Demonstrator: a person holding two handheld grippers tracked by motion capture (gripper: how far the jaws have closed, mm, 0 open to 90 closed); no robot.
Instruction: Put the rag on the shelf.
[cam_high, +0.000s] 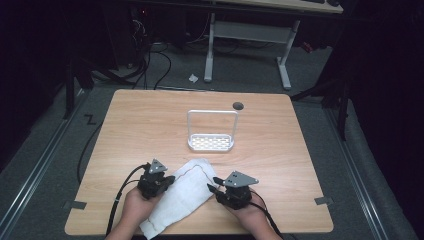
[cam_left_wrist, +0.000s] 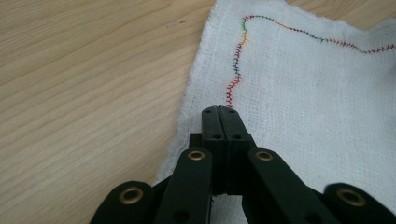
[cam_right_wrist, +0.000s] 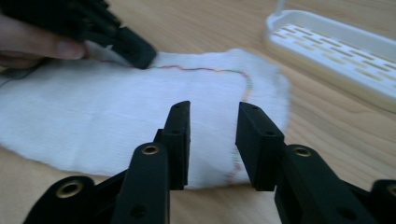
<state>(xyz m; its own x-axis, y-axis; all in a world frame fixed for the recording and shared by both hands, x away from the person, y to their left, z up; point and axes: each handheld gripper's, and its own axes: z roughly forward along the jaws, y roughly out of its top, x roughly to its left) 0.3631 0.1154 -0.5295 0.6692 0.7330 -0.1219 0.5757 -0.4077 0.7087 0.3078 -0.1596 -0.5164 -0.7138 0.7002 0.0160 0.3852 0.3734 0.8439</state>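
Observation:
A white cloth (cam_high: 182, 195) with a multicoloured stitched line lies flat near the table's front edge, one corner hanging over it. My left gripper (cam_high: 169, 180) is at the cloth's left edge. Its jaws are pressed together on the cloth (cam_left_wrist: 303, 93), right where the stitching ends at the left gripper's tip (cam_left_wrist: 219, 112). From the right gripper view, the cloth (cam_right_wrist: 93, 112) rises slightly into the left gripper (cam_right_wrist: 135, 53). My right gripper (cam_high: 214, 183) sits at the cloth's right edge. There the right gripper (cam_right_wrist: 213, 116) is open, hovering over the stitched border with nothing between its jaws.
A white slotted rack (cam_high: 211, 143) with a tall wire handle stands at the table's middle, beyond the cloth, and appears again as the rack (cam_right_wrist: 327, 51) at upper right. A round hole (cam_high: 238, 105) lies behind it. Bare wood (cam_high: 140, 125) surrounds them.

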